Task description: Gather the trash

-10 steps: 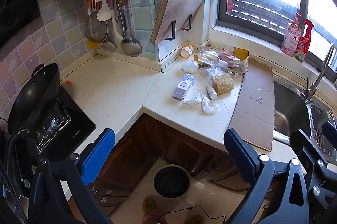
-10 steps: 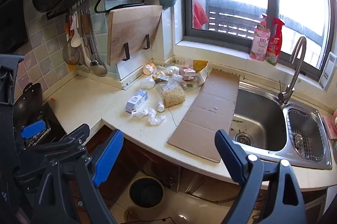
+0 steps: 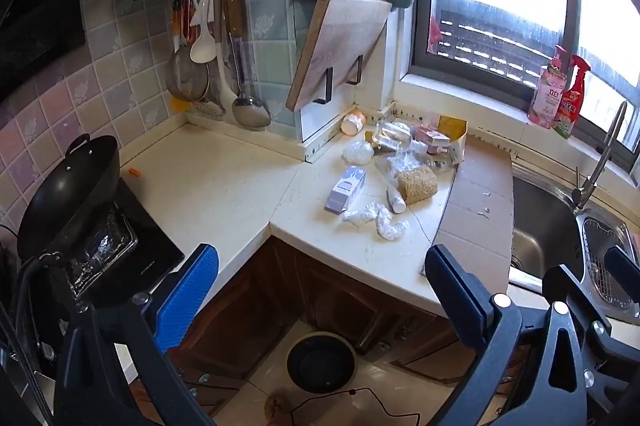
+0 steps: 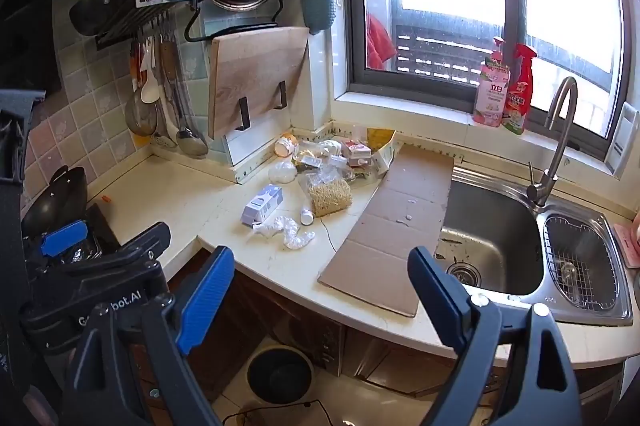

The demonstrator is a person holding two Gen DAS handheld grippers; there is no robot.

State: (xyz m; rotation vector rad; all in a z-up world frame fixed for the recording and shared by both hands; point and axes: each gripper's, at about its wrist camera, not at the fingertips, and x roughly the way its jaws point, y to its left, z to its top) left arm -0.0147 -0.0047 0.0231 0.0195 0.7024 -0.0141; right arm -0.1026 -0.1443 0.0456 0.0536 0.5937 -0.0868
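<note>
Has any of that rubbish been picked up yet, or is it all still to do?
Nothing looks done. The litter, such as the small box, crumpled wrap and noodle block, lies on the counter. Nothing is in hand: the left gripper and right gripper have open, empty jaws, short of the pile. The bin on the floor waits.

My left tongs hide part of the stove. The heap of wrappers by the desk corner is too tangled to sort out, and the bottles' labels are too small to read.
</note>
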